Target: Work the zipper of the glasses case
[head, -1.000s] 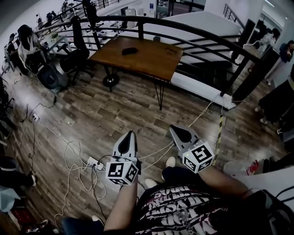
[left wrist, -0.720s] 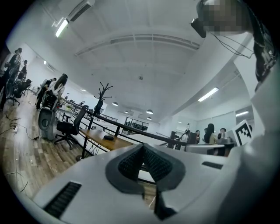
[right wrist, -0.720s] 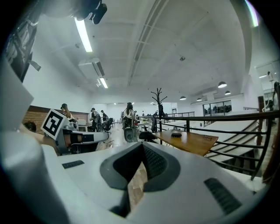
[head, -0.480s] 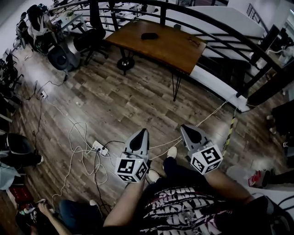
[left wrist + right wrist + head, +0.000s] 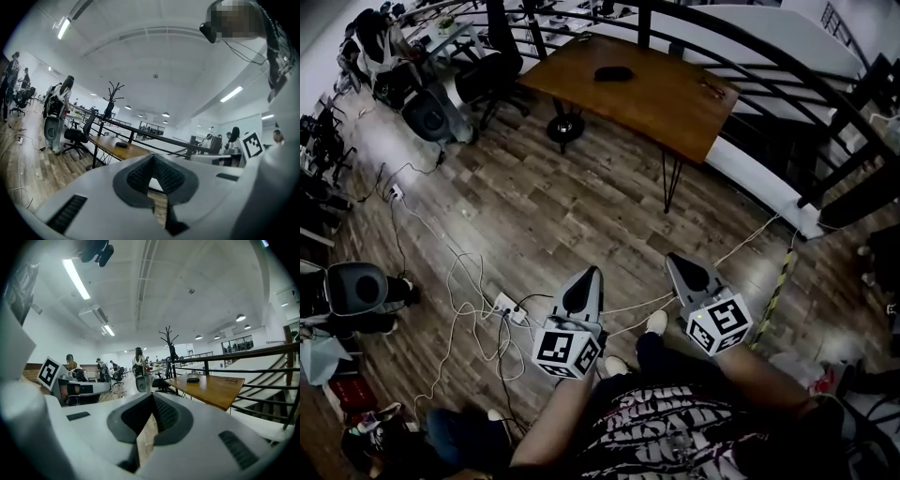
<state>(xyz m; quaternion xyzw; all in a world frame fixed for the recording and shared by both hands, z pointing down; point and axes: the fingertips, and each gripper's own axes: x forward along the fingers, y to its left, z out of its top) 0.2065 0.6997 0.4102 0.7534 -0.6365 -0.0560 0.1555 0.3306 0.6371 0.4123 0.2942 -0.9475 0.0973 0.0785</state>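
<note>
Left claw (image 5: 591, 273), right claw (image 5: 673, 259) advanced toward table (image 5: 675, 103); closed, empty, near-level.

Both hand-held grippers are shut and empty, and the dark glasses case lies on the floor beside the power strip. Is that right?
Not quite. The dark glasses case lies on the wooden table, not on the floor, as the head view shows. The rest holds: the left hand-held gripper and the right hand-held gripper are both shut and empty.
</note>
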